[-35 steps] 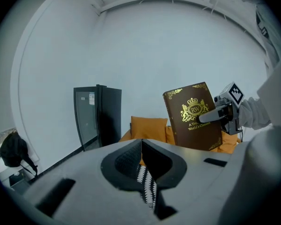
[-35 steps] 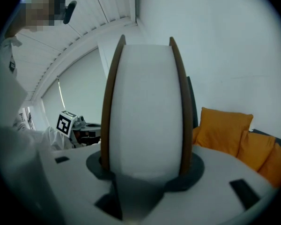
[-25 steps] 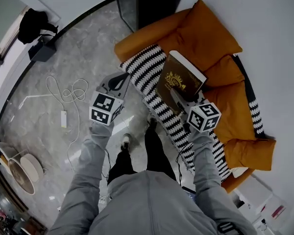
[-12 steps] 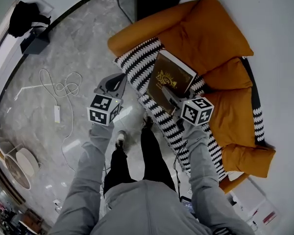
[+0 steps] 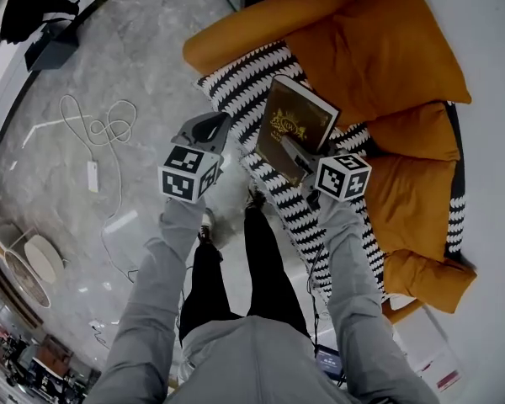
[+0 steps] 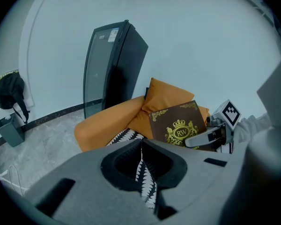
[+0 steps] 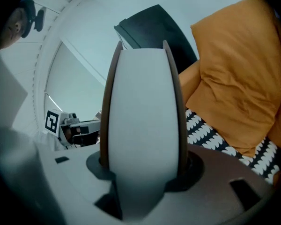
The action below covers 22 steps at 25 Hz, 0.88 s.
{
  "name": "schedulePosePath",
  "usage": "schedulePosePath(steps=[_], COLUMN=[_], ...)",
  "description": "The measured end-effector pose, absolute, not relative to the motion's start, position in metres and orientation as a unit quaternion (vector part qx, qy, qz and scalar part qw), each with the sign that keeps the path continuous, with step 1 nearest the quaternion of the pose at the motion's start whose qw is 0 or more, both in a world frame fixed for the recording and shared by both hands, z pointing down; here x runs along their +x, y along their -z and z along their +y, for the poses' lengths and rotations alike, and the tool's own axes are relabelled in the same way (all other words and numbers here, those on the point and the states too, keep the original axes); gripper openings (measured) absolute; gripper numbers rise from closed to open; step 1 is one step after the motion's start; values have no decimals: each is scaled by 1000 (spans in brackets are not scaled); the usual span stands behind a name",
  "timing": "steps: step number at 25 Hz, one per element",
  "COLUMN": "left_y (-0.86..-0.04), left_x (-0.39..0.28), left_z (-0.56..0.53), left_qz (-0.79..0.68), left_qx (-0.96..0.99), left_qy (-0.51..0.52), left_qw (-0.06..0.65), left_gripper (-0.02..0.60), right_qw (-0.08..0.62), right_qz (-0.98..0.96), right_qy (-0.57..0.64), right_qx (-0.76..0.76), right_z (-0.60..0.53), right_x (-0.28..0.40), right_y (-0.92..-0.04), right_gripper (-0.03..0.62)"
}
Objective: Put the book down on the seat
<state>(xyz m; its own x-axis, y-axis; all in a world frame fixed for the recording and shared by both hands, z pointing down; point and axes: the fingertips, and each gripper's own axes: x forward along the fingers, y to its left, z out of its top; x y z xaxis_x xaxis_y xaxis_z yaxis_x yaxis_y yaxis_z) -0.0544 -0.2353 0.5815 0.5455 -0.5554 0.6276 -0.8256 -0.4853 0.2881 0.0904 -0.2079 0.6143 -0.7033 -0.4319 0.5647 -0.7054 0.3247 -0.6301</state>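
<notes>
One book (image 5: 299, 118) | clamped in right gripper (image 5: 291, 151) | over striped seat (image 5: 236, 91)

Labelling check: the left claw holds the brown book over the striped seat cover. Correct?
No: the right claw holds the book over the striped seat cover; the right gripper view shows its pages between the jaws. The left claw is shut, empty.
</notes>
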Motion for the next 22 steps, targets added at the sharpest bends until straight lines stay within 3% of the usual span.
schedulePosePath(steps=[9,22], left_y=[-633,-669], left_x=[-65,-51], left_z=[-250,-227], left_qz=[-408,-398], left_qx=[819,814], left_qy=[-242,-240], left_qw=[323,349], left_gripper=[26,26], right_qw=[175,129], right_qz=[-771,-684], right_qy=[-510,-612], right_qx=[338,375], right_z=[-231,-212], right_x=[79,103], right_y=[-714,-805], right_gripper=[236,259])
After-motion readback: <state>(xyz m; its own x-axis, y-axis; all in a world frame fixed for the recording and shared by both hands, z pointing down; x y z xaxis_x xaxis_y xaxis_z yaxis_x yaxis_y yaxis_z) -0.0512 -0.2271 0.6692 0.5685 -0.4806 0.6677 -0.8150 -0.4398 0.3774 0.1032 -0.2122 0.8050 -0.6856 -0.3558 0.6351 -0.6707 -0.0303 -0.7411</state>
